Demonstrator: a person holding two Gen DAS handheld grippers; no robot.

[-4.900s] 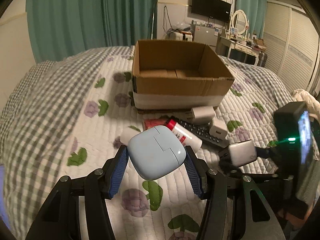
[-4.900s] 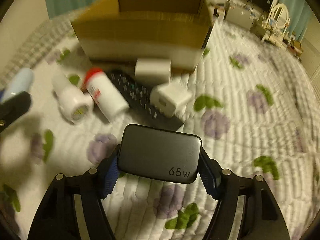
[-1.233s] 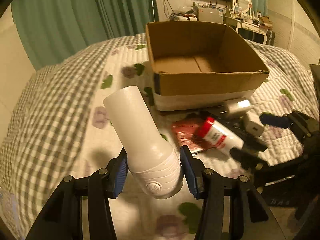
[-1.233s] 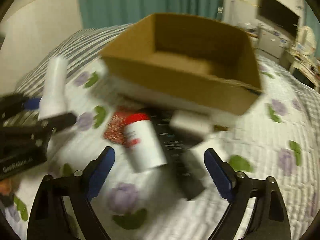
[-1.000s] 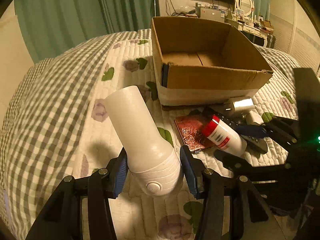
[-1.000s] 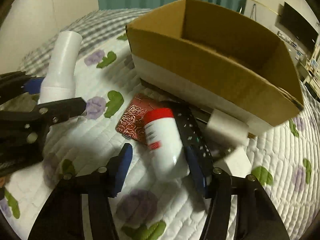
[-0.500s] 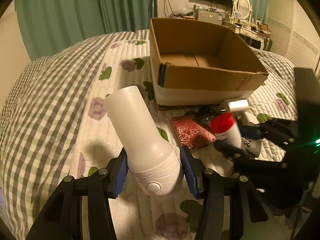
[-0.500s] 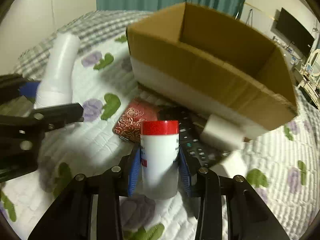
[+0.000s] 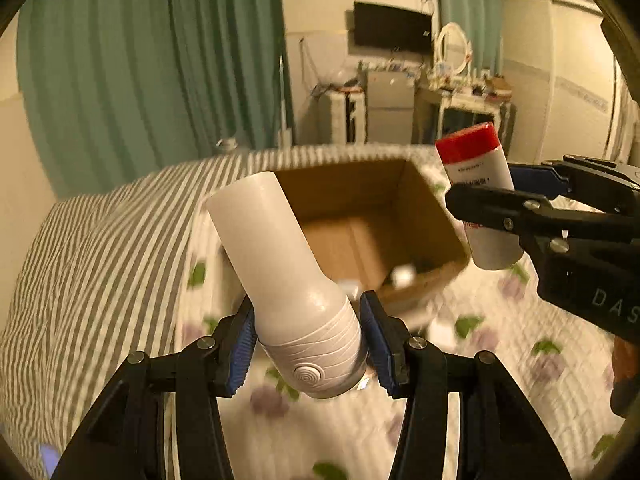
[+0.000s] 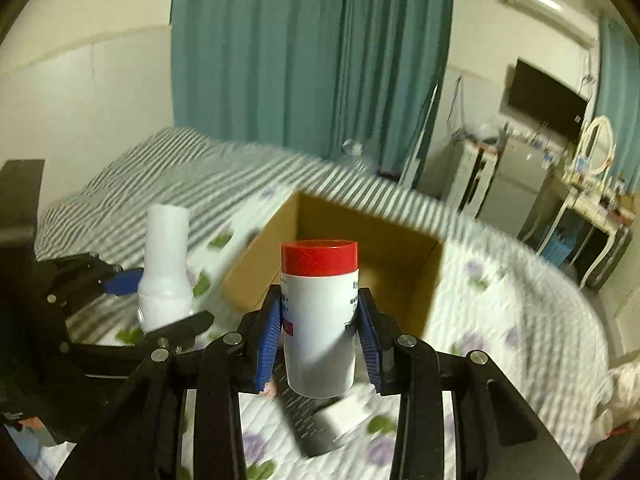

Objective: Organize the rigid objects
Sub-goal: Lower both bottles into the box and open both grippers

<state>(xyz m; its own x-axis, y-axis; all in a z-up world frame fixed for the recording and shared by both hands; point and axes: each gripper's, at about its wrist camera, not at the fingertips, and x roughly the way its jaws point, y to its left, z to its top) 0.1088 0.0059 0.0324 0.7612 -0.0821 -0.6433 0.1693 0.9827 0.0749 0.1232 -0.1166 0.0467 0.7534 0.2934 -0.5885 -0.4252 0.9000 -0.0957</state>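
My left gripper (image 9: 306, 340) is shut on a white plastic bottle (image 9: 280, 276), held in the air just short of the open cardboard box (image 9: 360, 232). It also shows in the right wrist view (image 10: 164, 276). My right gripper (image 10: 318, 340) is shut on a white bottle with a red cap (image 10: 319, 316), upright and raised before the box (image 10: 340, 256). In the left wrist view that bottle (image 9: 478, 200) is at the box's right side. Small white items (image 9: 402, 276) lie in the box.
The box stands on a bed with a flowered quilt (image 9: 500, 344) and a striped cover (image 9: 100, 248). A dark remote (image 10: 304, 420) and a white charger (image 10: 348, 416) lie on the quilt below my right gripper. Green curtains (image 10: 304, 52) and furniture stand behind.
Both grippers have risen and moved toward the box with their bottles. The right gripper closed on the red-capped bottle and lifted it off the quilt.
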